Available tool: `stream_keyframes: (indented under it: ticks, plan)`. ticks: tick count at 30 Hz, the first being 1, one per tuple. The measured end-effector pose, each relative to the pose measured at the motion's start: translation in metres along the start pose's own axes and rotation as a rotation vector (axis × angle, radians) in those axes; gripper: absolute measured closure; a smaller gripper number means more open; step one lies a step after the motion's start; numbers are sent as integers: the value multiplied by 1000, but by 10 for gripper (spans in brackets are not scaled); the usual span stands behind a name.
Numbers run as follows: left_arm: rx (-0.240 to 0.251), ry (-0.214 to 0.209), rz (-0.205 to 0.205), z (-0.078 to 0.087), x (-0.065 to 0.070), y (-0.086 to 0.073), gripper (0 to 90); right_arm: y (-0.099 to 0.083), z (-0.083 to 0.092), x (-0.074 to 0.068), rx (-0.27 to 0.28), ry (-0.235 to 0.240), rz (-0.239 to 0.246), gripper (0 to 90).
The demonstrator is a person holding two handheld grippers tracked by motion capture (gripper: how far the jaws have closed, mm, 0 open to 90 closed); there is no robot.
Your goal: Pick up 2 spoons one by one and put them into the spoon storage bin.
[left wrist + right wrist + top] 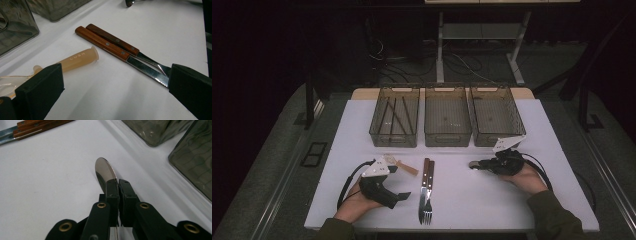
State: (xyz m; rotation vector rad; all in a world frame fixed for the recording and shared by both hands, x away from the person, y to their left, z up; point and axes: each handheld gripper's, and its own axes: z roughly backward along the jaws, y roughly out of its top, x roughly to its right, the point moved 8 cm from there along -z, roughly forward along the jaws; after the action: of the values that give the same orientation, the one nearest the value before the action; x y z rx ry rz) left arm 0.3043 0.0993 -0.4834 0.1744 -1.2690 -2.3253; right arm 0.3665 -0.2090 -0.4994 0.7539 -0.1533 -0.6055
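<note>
Shiny steel spoon (104, 170), bowl on edge.

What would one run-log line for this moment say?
right hand-held gripper: shut on metal spoon | left hand-held gripper: open, holding nothing | knife and fork: side by side on table | bins: untouched

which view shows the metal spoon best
The right gripper view: the metal spoon sits close up, its bowl clear of the shut right gripper. The high view shows a small glint; the left gripper view catches its bowl at the top edge.
</note>
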Motion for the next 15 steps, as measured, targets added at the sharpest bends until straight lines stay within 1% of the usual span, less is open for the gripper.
stream_keyframes:
  ticks: [5,15]
  plan:
    - [-1,-1,-1,0,0,0,0,0,0,-2,-5,5,11,872]
    - [0,-2,-1,0,0,0,0,0,1,-4,-23,14,16,887]
